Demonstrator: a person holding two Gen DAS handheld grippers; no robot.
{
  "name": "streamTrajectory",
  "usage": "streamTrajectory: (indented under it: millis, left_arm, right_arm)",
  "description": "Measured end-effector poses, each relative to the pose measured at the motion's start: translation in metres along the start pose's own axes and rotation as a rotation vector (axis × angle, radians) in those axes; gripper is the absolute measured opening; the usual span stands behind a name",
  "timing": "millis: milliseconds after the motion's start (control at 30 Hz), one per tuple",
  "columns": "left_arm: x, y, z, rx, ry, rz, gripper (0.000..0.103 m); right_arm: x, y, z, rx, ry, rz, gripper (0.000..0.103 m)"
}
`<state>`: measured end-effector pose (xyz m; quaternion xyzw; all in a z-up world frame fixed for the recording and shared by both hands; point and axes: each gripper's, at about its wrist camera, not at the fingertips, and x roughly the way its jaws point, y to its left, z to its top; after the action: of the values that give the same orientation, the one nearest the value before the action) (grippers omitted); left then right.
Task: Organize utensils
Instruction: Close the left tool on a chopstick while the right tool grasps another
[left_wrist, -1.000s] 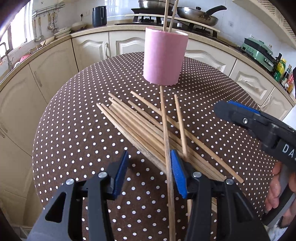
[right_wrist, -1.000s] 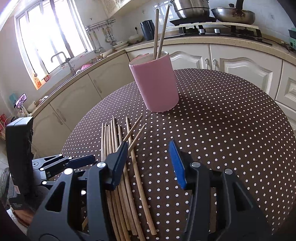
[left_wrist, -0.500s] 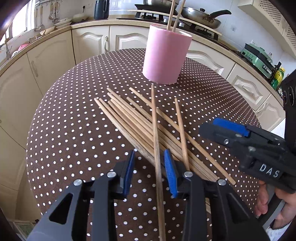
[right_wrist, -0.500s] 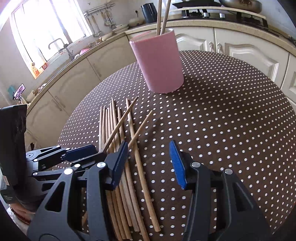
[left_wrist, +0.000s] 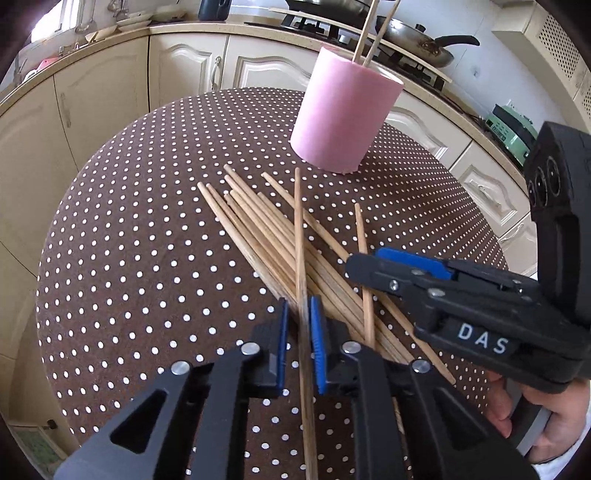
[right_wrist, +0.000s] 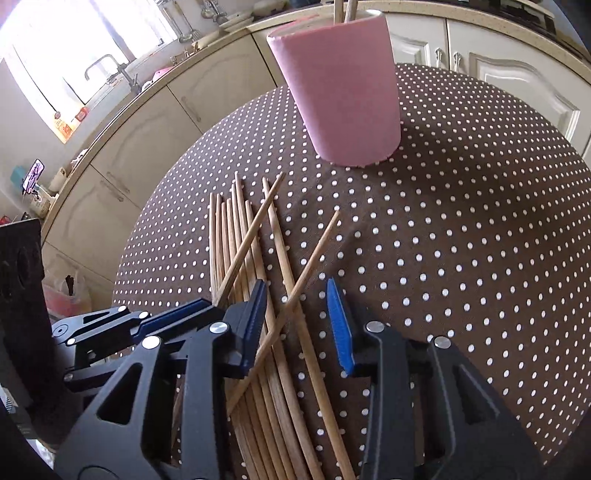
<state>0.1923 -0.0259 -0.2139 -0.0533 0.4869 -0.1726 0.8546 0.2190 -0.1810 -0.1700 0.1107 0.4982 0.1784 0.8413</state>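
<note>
Chopsticks (left_wrist: 258, 236) lie fanned on the table (left_wrist: 129, 240), tips toward the pink cup (left_wrist: 343, 118). Left gripper (left_wrist: 300, 343), jaws just closing, clamps one stick (left_wrist: 299, 236) lengthwise; right gripper (right_wrist: 295, 325) narrows, unclamped, astride two crossed sticks (right_wrist: 295, 295).

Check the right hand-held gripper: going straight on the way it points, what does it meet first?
Probably the loose chopsticks lying crossed on the tablecloth, between the open fingers of the right hand-held gripper; depth is uncertain.

The pink cup (right_wrist: 341, 92) hides the lower ends of two standing chopsticks (left_wrist: 364, 35).
</note>
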Motion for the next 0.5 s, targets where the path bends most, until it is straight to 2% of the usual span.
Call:
streamTrajectory:
  millis: [33, 167, 333, 500]
  left_arm:
    - [0.0, 0.0, 0.0, -0.003, -0.001, -0.002, 0.011]
    - [0.0, 0.003, -0.001, -0.03, -0.014, -0.007, 0.007]
    - [-0.001, 0.005, -0.002, -0.042, -0.022, -0.01, 0.006]
    - [-0.004, 0.009, -0.003, -0.058, -0.034, -0.011, 0.006]
  right_arm:
    - [0.002, 0.001, 0.002, 0.001, 0.001, -0.01, 0.025]
    - [0.009, 0.005, 0.006, -0.009, 0.015, -0.029, 0.017]
    - [0.018, 0.011, 0.013, -0.01, 0.03, -0.004, 0.008]
    - [0.02, 0.019, 0.017, -0.017, 0.025, 0.002, 0.005]
